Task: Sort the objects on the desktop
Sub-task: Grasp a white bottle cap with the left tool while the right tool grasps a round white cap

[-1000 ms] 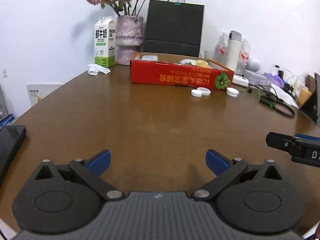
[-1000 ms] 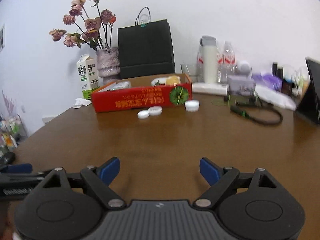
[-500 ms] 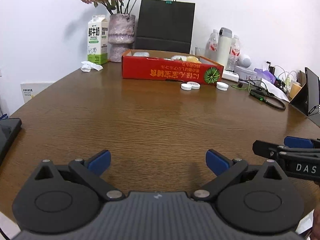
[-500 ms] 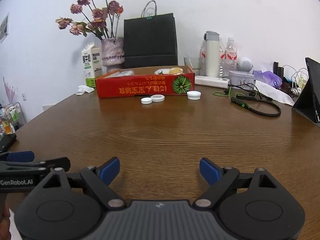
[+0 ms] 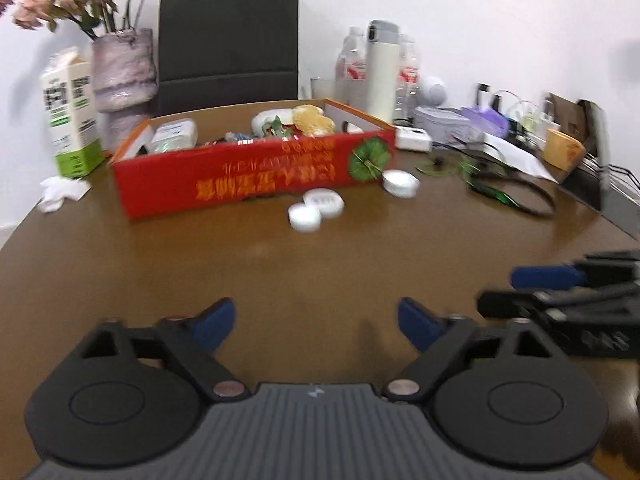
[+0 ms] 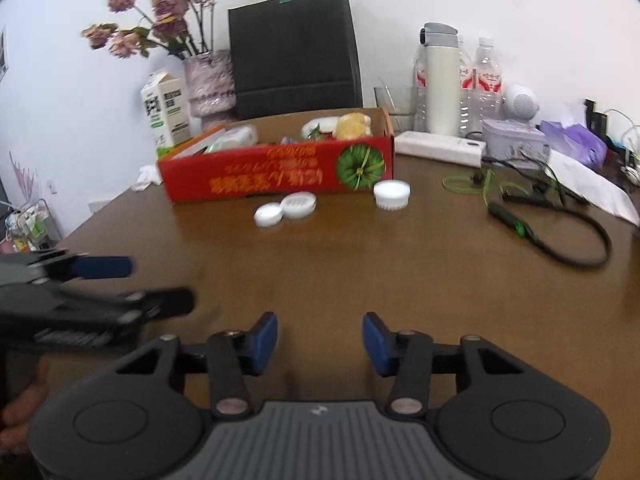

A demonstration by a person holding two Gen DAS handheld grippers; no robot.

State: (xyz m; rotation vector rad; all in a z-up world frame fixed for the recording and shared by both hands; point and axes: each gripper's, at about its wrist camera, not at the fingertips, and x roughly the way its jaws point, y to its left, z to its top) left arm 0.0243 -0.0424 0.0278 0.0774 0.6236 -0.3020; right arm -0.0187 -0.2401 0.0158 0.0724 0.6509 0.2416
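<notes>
A red cardboard box (image 5: 256,176) (image 6: 280,176) holding assorted items stands across the brown table. Three white caps lie in front of it: two touching ones (image 5: 316,208) (image 6: 286,208) and a single one (image 5: 400,183) (image 6: 392,194) to the right. My left gripper (image 5: 316,324) is open and empty above the table, well short of the caps. My right gripper (image 6: 320,338) is open with a narrower gap, also empty. Each gripper shows at the edge of the other's view.
A milk carton (image 5: 70,114), a vase of dried roses (image 5: 122,76) and a black paper bag (image 5: 228,36) stand behind the box. Bottles and a white flask (image 6: 440,80) stand at back right. A black and green cable (image 6: 560,236) lies on the right.
Both grippers have moved forward toward the box and caps, which look larger now. The right gripper's fingers have come closer together. The left gripper's gap is unchanged.
</notes>
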